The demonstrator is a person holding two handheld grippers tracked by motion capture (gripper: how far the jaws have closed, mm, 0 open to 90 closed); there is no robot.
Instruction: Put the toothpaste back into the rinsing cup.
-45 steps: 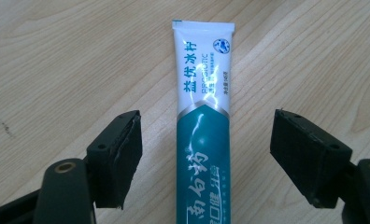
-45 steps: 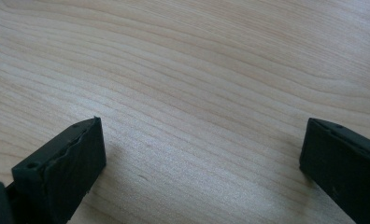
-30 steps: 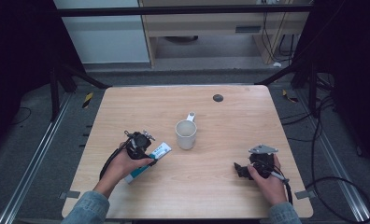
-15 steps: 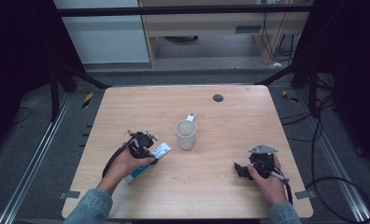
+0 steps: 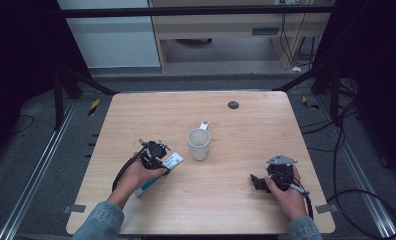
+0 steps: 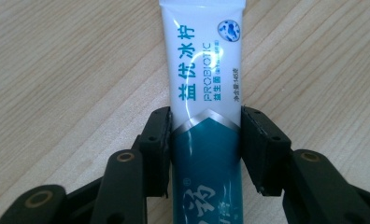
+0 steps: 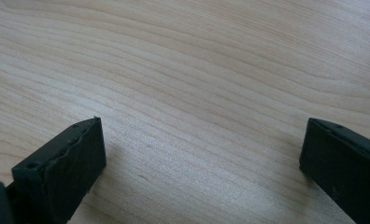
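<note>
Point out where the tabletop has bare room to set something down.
Free: the far strip around the dark spot, the middle between mug and right gripper. Crowded: near left, where the left gripper closes on the toothpaste tube.

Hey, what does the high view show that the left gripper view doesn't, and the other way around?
High view: the white mug standing beside the tube, the right gripper apart on the table, and a dark round spot near the far edge. Left gripper view: the tube's printed lettering and the black pads against its sides; the jaws have just been closing. Both: the toothpaste tube in the left gripper on the wood.
</note>
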